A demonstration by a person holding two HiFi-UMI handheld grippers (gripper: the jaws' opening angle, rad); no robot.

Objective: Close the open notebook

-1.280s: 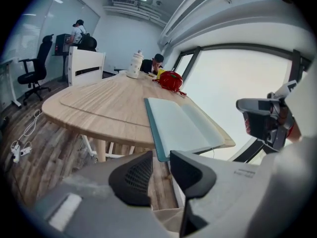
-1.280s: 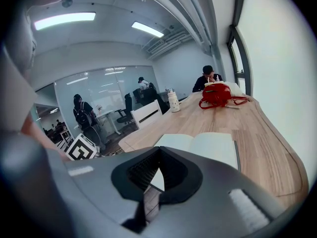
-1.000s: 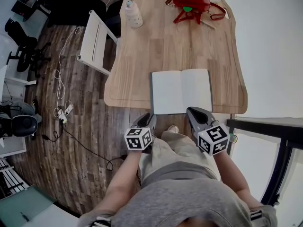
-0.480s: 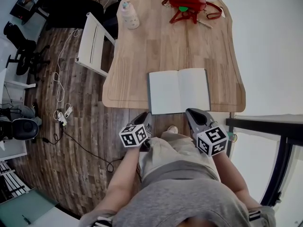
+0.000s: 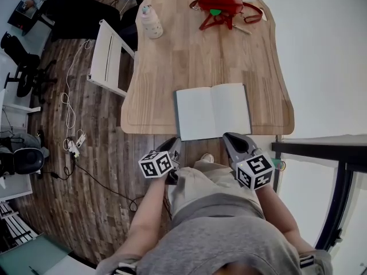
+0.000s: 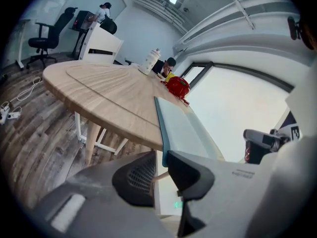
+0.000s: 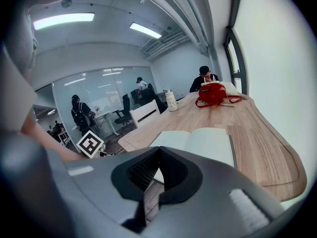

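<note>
The open notebook (image 5: 213, 111) lies flat with blank white pages at the near edge of the wooden table (image 5: 200, 50). It also shows in the left gripper view as the notebook (image 6: 181, 125) seen edge-on, and in the right gripper view as the notebook (image 7: 198, 140). My left gripper (image 5: 174, 145) hangs below the table edge, just short of the notebook's left corner. In its own view the left gripper (image 6: 161, 155) shows a narrow gap between the jaws, with nothing in it. My right gripper (image 5: 234, 141) sits below the notebook's right half. In its own view the right gripper (image 7: 158, 150) has its tips touching and holds nothing.
A red bag (image 5: 221, 4) and a pale bottle (image 5: 150, 22) stand at the table's far end. A white chair (image 5: 106, 56) is at the table's left side. Cables (image 5: 69, 113) trail on the wood floor. People stand and sit in the background of both gripper views.
My left gripper has drifted a little to the left. The notebook stays open and in place, and the right gripper has barely moved.
</note>
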